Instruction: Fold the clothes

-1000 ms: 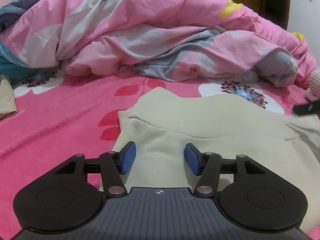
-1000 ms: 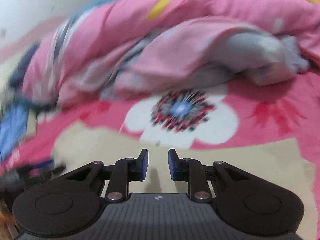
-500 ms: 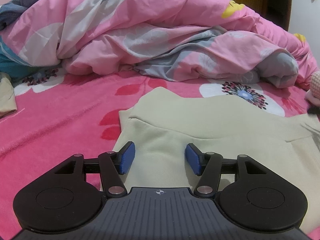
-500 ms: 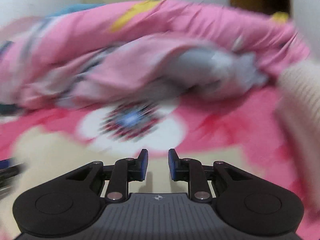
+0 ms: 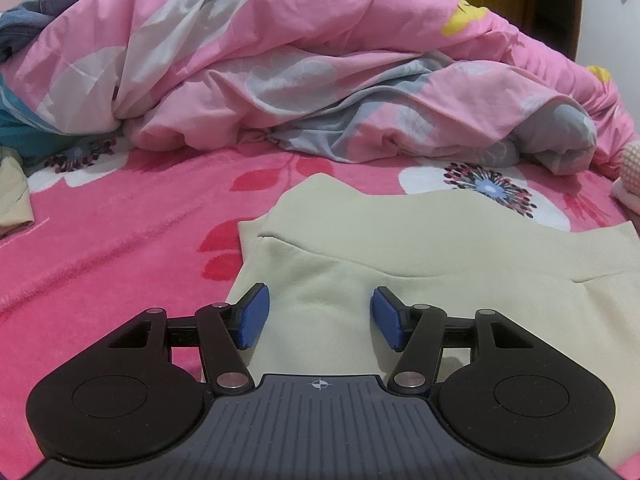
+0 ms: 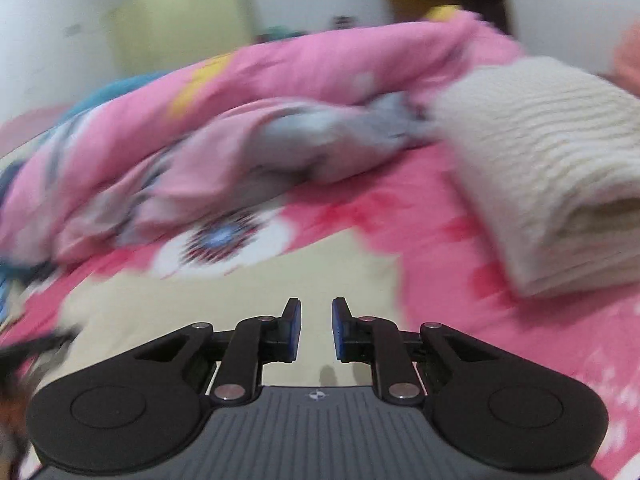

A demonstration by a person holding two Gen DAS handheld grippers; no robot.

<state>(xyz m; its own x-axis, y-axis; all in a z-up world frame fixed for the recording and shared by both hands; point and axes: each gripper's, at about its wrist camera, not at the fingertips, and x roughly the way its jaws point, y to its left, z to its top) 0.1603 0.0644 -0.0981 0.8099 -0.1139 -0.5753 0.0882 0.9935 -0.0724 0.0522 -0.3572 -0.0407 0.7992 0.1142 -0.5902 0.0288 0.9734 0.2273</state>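
A pale beige garment (image 5: 400, 256) lies flat on the pink flowered bedsheet (image 5: 120, 240), one layer folded over along a crease. My left gripper (image 5: 318, 316) hovers open over its near left part, blue pads wide apart and nothing between them. In the blurred right wrist view the same beige garment (image 6: 240, 300) spreads below my right gripper (image 6: 316, 328). Its jaws are closing, with a narrow gap and nothing between the pads. A folded cream knitted garment (image 6: 552, 168) lies to the right of it.
A crumpled pink and grey quilt (image 5: 320, 72) is heaped across the back of the bed. Blue denim (image 5: 48, 8) lies at the far left on top of it, and a beige cloth (image 5: 12, 196) sits at the left edge. A wooden door (image 5: 520, 0) stands behind.
The right wrist view has swept sideways over the bed, bringing the folded knitted garment into view, and the right jaws have narrowed slightly. The left gripper has kept still, and the dark object at its view's right edge is gone.
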